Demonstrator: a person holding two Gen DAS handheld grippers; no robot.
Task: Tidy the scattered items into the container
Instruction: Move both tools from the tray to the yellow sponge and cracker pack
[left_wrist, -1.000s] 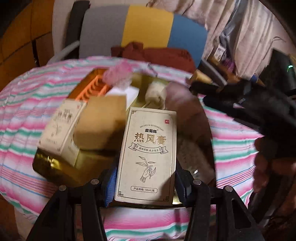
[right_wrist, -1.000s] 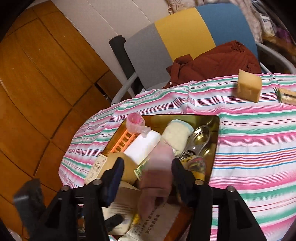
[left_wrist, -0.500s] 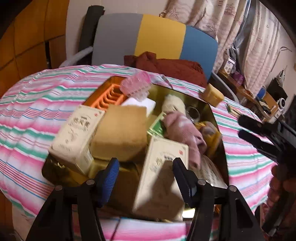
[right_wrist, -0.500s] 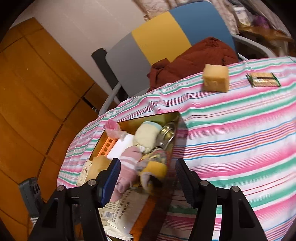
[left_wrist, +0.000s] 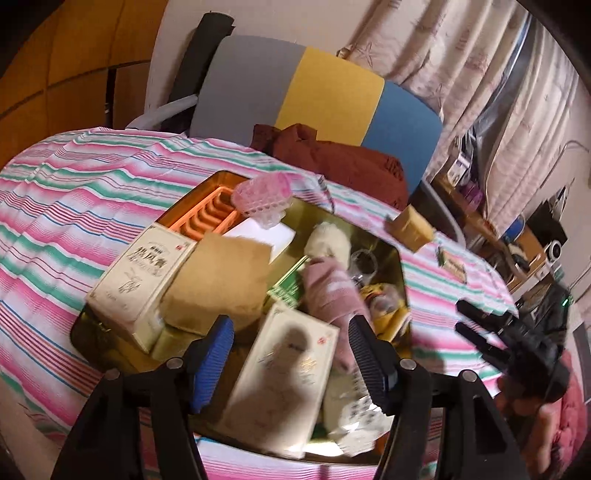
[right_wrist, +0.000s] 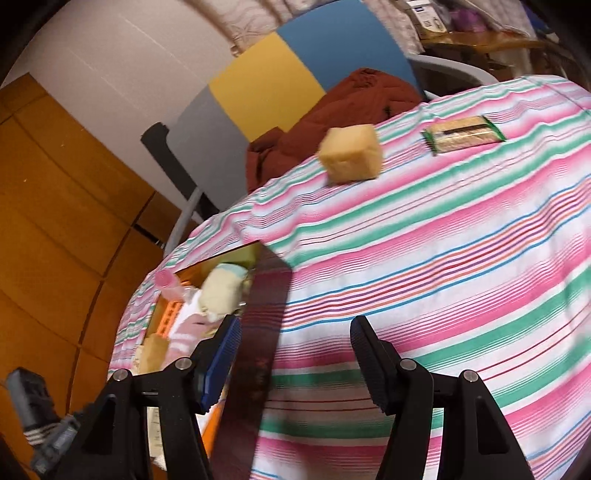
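A gold tin (left_wrist: 402, 266) on the striped table holds boxes, a pink sock (left_wrist: 328, 291), an orange rack (left_wrist: 201, 218) and more. A cream box (left_wrist: 284, 384) lies at its near edge, just below my open left gripper (left_wrist: 290, 354). My right gripper (right_wrist: 295, 354) hangs open and empty over the bare cloth, right of the tin (right_wrist: 266, 295). It also shows in the left wrist view at right (left_wrist: 480, 332). A yellow sponge cube (right_wrist: 351, 153) and a green-edged packet (right_wrist: 463, 133) lie loose on the far side of the table.
A grey, yellow and blue chair (left_wrist: 317, 99) with a rust-red garment (left_wrist: 332, 158) stands behind the table. Wooden panels (right_wrist: 55, 221) rise at the left. Curtains and a cluttered shelf (left_wrist: 517, 240) fill the right.
My left gripper opened and let go of the cream box, which now lies in the tin. My right gripper dropped the pink sock there and swung right toward the sponge and packet.
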